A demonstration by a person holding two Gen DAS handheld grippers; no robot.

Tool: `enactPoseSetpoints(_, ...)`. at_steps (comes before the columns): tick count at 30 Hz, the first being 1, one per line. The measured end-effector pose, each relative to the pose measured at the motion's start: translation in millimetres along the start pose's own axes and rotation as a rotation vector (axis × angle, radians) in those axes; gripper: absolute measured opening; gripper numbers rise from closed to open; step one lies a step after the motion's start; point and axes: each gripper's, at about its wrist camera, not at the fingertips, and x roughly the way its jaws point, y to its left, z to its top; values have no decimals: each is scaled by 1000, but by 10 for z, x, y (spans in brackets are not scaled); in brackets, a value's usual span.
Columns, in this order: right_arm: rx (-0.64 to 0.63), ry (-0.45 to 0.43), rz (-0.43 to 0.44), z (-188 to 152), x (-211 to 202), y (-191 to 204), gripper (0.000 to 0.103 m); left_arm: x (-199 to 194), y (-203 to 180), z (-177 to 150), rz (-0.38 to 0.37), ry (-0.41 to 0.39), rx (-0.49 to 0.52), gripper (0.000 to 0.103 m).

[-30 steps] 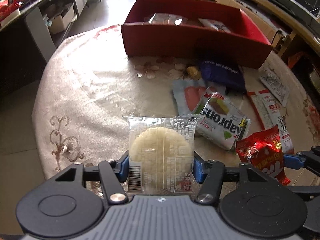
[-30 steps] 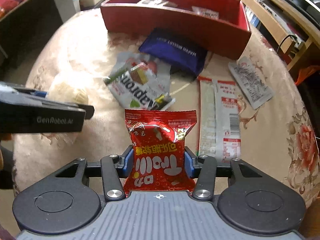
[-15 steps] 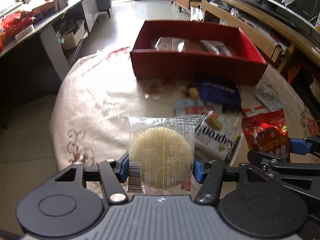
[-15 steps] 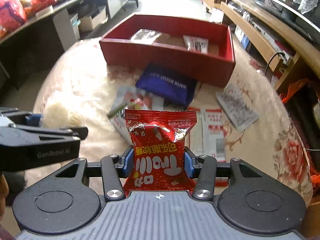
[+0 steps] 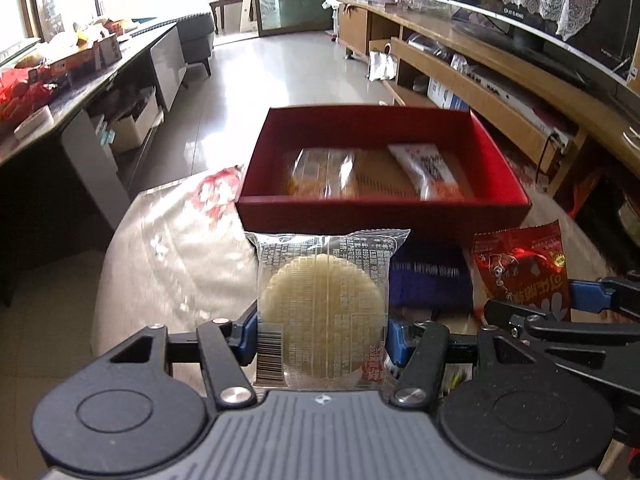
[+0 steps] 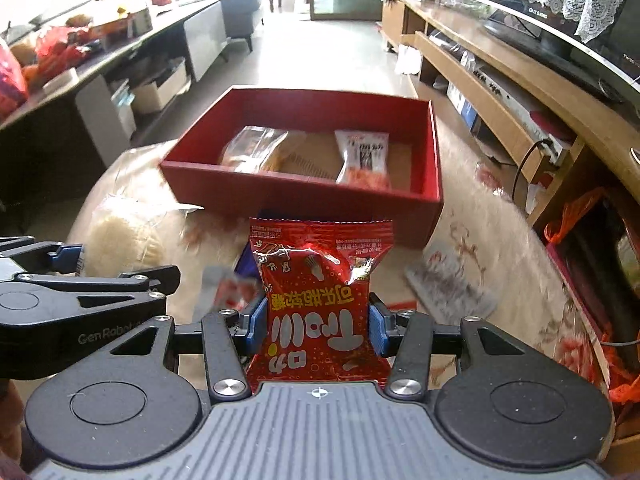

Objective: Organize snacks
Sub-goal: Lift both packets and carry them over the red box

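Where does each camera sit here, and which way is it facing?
Left wrist: on the left gripper, looking along its fingers at the wafer packet it holds, toward the red box; the right gripper shows at the right edge.
Right wrist: on the right gripper, holding the red candy bag; the left gripper shows at left.
Shared: box, both snacks.
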Motion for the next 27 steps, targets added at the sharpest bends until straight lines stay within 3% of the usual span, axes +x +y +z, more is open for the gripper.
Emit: enactPoseSetpoints(27,67,-64,-35,760,381,-332,57,474,-136,782,1,-41,-26,57)
